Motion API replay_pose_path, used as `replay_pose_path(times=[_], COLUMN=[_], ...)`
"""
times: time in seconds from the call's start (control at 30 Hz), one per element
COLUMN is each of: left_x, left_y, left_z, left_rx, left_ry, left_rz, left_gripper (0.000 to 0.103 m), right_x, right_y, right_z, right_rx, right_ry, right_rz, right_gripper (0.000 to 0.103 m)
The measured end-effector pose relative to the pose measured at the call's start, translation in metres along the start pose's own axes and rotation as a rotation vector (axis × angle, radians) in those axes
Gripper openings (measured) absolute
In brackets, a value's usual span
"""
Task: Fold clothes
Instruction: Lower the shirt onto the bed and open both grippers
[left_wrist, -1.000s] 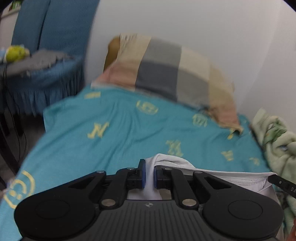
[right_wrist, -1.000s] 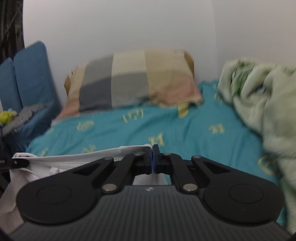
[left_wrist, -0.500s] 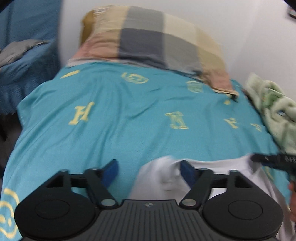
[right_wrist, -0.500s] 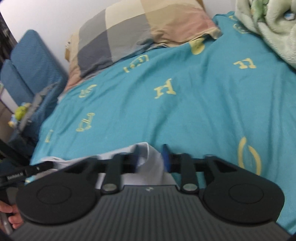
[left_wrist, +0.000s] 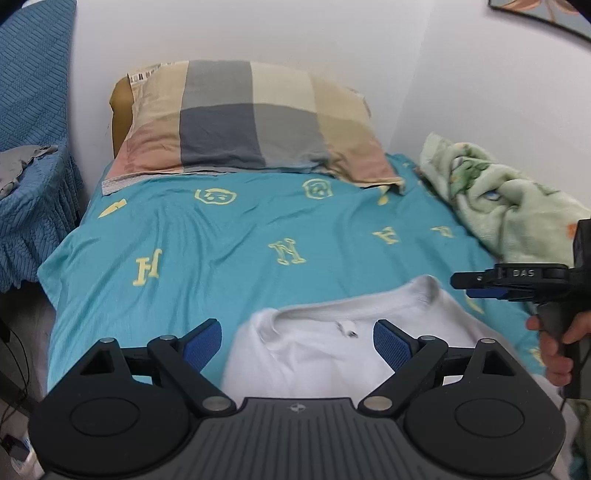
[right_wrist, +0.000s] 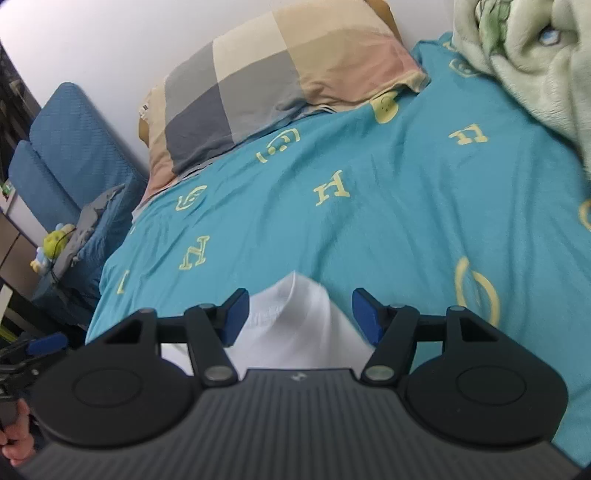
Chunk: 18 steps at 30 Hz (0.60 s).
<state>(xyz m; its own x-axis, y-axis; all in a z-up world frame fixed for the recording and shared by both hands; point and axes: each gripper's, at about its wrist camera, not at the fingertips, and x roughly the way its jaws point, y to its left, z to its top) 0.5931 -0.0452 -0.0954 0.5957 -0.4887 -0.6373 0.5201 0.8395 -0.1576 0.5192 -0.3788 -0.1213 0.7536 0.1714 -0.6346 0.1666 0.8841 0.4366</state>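
A white T-shirt (left_wrist: 332, 354) lies on the teal bedsheet (left_wrist: 221, 251) at the near end of the bed, collar toward the pillow. My left gripper (left_wrist: 297, 341) is open just above it, its blue pads (left_wrist: 388, 347) either side of the collar area. My right gripper (right_wrist: 299, 314) is open too, over the shirt's right shoulder (right_wrist: 299, 321). In the left wrist view the right gripper (left_wrist: 480, 286) shows side-on at the right edge, held by a hand. Neither gripper holds cloth.
A checked pillow (left_wrist: 251, 118) lies at the bed's head against the white wall. A crumpled green blanket (left_wrist: 509, 199) is along the right side. A blue covered chair (left_wrist: 33, 192) with grey cloth stands left of the bed.
Both grippers were shut on the shirt's top edge a second ago, holding it up. They lowered it onto the bed, opened and let go.
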Motion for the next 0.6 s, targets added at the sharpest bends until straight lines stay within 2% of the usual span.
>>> replay_pose_path(times=[0.17,0.43,0.6], left_x=[-0.037,-0.096,-0.159], left_y=[-0.013,-0.026,-0.038], left_z=[-0.031,-0.098,-0.142], left_rx=[-0.002,-0.049,-0.156], left_ry=[-0.031,-0.063,-0.084], left_rz=[0.013,0.033,0.060], left_gripper=[0.091,0.087,0.084], right_x=[-0.034,-0.086,-0.146], right_y=[0.011,0.029,0.047], right_z=[-0.028,-0.074,-0.101], right_rx=[-0.054,-0.087,-0.073], right_ry=[-0.044,-0.094,-0.133], right_rz=[-0.018,-0.012,-0.005], right_gripper=[0.065,0.065,0.064])
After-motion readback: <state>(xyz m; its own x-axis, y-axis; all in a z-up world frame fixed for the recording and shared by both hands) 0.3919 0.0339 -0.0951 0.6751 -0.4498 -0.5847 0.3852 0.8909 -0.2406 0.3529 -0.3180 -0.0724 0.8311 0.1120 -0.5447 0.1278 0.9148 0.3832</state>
